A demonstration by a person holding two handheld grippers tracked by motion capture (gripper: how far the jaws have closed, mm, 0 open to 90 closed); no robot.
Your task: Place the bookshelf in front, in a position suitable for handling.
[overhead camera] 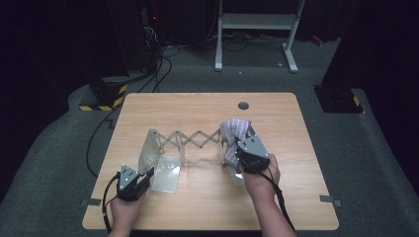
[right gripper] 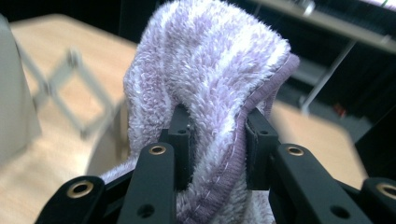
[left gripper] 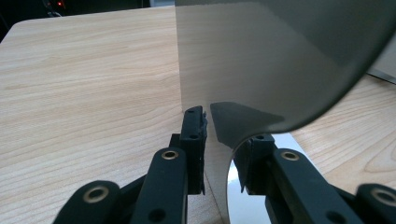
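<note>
A folding rack stands mid-table: a clear plastic panel (overhead camera: 157, 153) at the left, joined by a grey scissor lattice (overhead camera: 190, 138) to a second panel (overhead camera: 238, 177) at the right. My left gripper (overhead camera: 148, 174) is shut on the left panel's near lower corner; in the left gripper view the panel (left gripper: 261, 60) rises from between the jaws of the gripper (left gripper: 224, 135). My right gripper (overhead camera: 237, 158) is shut on a purple-and-white striped towel (overhead camera: 236, 131) at the rack's right end. In the right gripper view the towel (right gripper: 205, 60) bulges up between the jaws of the gripper (right gripper: 217, 128), with the lattice (right gripper: 70, 88) blurred behind.
The wooden table (overhead camera: 207, 207) has a round cable hole (overhead camera: 243, 105) near its far edge. On the floor beyond it stand a white metal frame (overhead camera: 257, 22) and black equipment with cables (overhead camera: 158, 69). Grey tape marks (overhead camera: 330, 200) flank the near corners.
</note>
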